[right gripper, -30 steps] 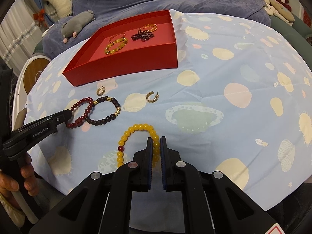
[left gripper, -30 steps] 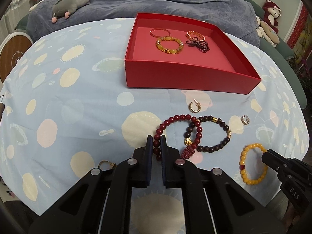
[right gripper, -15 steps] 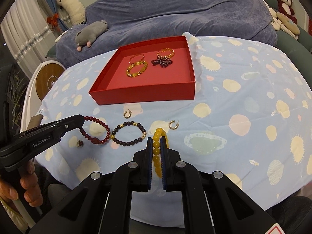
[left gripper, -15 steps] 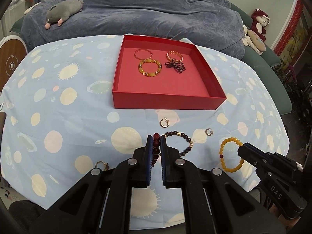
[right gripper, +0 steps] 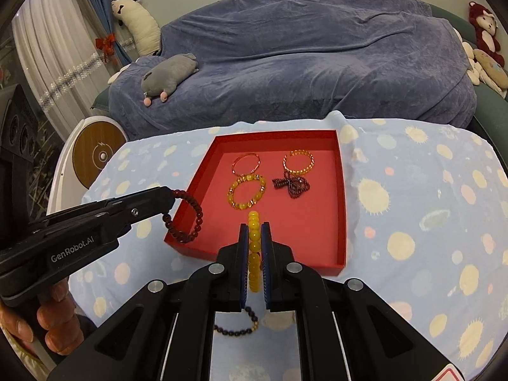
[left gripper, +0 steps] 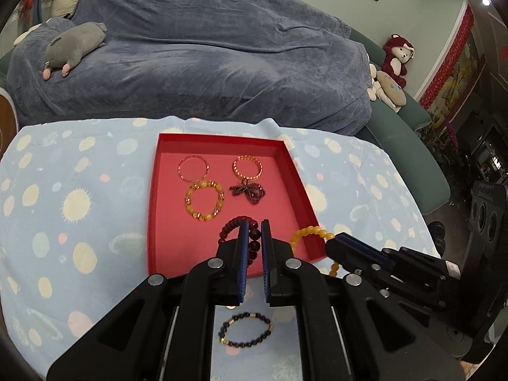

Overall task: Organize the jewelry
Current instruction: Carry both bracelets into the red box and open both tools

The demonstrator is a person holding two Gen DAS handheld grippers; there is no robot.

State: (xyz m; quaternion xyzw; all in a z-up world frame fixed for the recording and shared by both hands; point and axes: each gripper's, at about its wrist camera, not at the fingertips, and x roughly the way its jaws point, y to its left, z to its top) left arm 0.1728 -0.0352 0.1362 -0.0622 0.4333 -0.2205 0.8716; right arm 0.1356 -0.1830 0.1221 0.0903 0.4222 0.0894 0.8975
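two bracelets held over the red tray

left wrist view: the left hand-held gripper [left gripper: 253, 233] is clenched on a dark red bracelet [left gripper: 233, 227] above the tray [left gripper: 152, 222]'s near edge; the right hand-held gripper [left gripper: 333, 241] grips a yellow bracelet [left gripper: 309, 233] at the tray's right corner. right wrist view: the yellow bracelet [right gripper: 253, 254] hangs between the clenched jaws over the tray [right gripper: 342, 209]; a dark bracelet [right gripper: 236, 328] lies on the surface [right gripper: 428, 222] below.

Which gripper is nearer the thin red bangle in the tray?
Left. The left gripper is nearer the thin red bangle; the right gripper hangs at the red tray's opposite corner.
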